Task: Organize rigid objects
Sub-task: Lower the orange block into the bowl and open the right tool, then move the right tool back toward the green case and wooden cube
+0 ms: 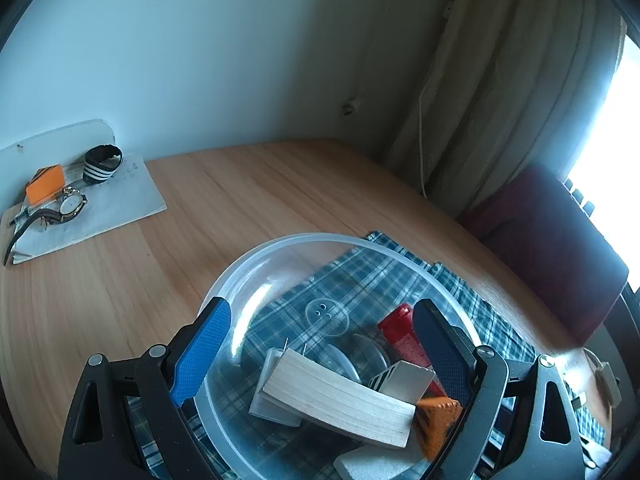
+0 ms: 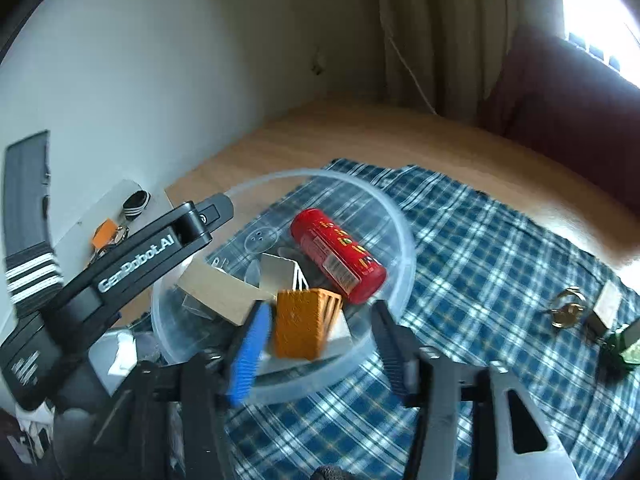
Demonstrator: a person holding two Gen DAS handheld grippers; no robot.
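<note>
— Hovering both tools over the clear round plastic bowl (image 2: 402, 240), are you? What's in it?

— A red printed cylindrical tin (image 2: 338, 256) lies on its side toward the bowl's 1 o'clock, a pale wooden block (image 2: 218, 294) leans at 9 o'clock, an orange ribbed plastic block (image 2: 306, 322) stands at 6 o'clock, and a white ribbed piece (image 2: 280, 272) sits in the middle. Your collecting spot, by the look of it.

— And my right gripper (image 2: 316, 346)?

— Its fingers are spread, straddling the orange block without clearly touching it; I'd judge you either just set it down or are about to pinch it.

— The left gripper (image 1: 320, 356)?

— Spread wide too, holding nothing, one blue pad (image 1: 200, 352) outside the bowl's 9 o'clock rim, the dark pad inside near the tin; probably steadying.

— Anything left?

— On the blue checked cloth (image 2: 500, 256), at 3 o'clock from the bowl and well apart, lie a brass padlock (image 2: 566, 312), a small pale block (image 2: 608, 306) and a dark green item (image 2: 630, 344).
</note>
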